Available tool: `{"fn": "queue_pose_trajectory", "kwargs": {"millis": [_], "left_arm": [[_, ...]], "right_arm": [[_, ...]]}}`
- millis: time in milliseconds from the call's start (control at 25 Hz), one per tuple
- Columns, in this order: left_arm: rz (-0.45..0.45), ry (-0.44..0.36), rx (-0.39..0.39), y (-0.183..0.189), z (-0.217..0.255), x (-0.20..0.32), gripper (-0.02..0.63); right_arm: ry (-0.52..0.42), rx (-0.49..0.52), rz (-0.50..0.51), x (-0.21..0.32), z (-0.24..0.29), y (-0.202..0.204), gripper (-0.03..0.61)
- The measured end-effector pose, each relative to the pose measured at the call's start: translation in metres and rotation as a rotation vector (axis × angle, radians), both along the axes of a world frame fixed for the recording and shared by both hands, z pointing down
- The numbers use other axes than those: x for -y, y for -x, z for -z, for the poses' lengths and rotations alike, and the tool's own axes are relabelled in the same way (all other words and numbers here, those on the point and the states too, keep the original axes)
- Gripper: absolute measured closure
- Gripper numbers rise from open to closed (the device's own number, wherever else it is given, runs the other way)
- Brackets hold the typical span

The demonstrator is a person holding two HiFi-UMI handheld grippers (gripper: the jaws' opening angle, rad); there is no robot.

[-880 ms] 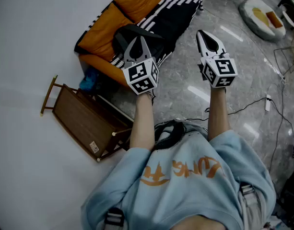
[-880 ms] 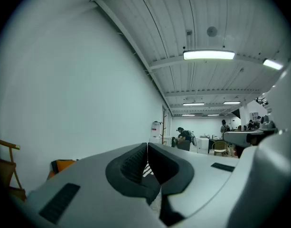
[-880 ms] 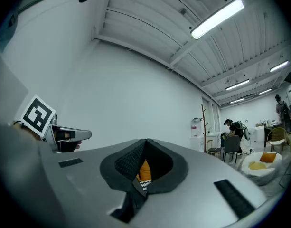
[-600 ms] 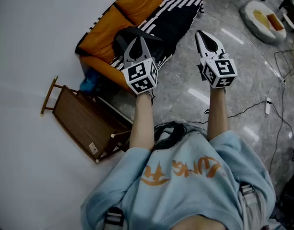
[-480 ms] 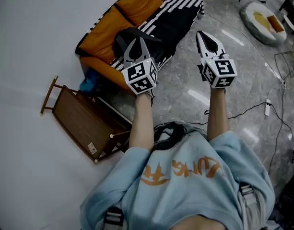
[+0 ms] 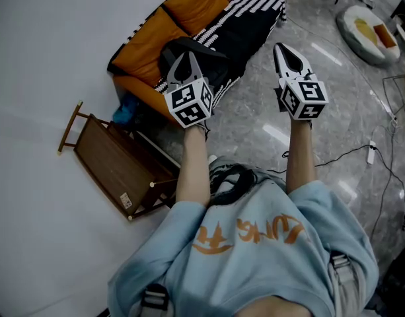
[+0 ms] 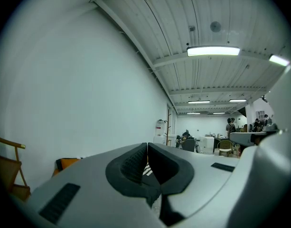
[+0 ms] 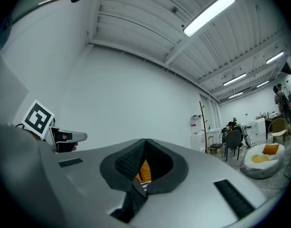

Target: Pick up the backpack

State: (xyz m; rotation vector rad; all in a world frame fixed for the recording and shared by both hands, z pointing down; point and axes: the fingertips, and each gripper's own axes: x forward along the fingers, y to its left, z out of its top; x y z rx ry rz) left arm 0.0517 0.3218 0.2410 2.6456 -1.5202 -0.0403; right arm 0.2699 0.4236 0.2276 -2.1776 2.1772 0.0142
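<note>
The left gripper [image 6: 187,54] hides much of the black backpack [image 6: 215,61] in the head view. What shows of the backpack lies on the seat of the orange sofa [image 6: 146,45], against the black-and-white striped blanket [image 6: 245,15]. The sofa runs off the top edge. A blue thing [image 6: 125,113] wedged between the sofa and the wooden folding frame [image 6: 116,167] is too dark to name. Neither gripper view shows the backpack, only slivers of stripe and orange past the pads. The left gripper's [image 7: 147,147] jaws are pressed together with nothing between them. The right gripper [image 8: 145,144], held over bare floor [image 6: 334,104] apart from the sofa, is likewise closed and empty.
</note>
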Motion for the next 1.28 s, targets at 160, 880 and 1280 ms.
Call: {"fn": "queue_pose_trajectory", "kwargs": {"millis": [160,880,1280], "left_arm": [[-0.008,-0.007,0.022,-0.007,0.002,0.001,0.592],[-0.023,-0.018,-0.047,-0.023,-0.007,0.081,0.592],[-0.022,0.073,-0.021,-0.025,-0.047,0.201,0.592]], "right_arm": [[-0.004,0.028,-0.017,-0.004,-0.003,-0.012,0.581],[-0.008,-0.010,0.009,0.070,0.001,-0.037,0.581],[0.064,0.045,0.028,0.191,-0.044,-0.031,0.581]]}}
